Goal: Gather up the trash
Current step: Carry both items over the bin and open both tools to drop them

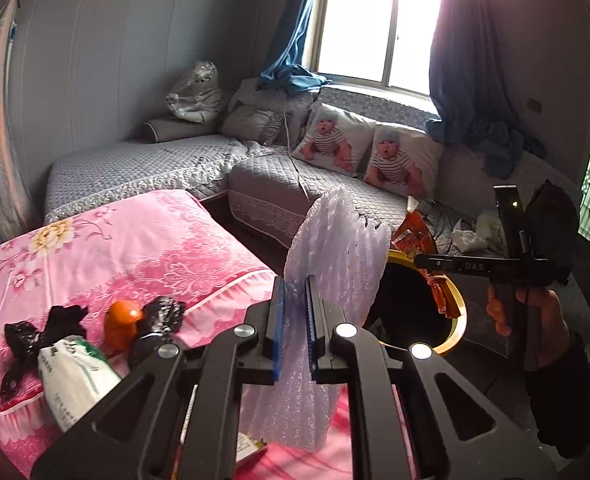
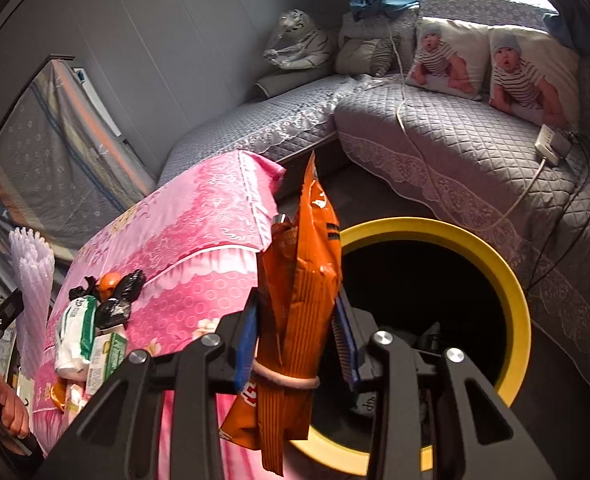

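orange wrapper — between tool pads

Daylight floods through my window, blown out to white glare; away from it the room dims, and both fisheye views bend at their dark edges.

The only lettering clear enough to read is "DAS", in pale capitals on the black crossbar of the right claw, seen from the left wrist. The white-and-green packet on the pink table carries print, and so does the orange bag, but both are too blurred to make out.
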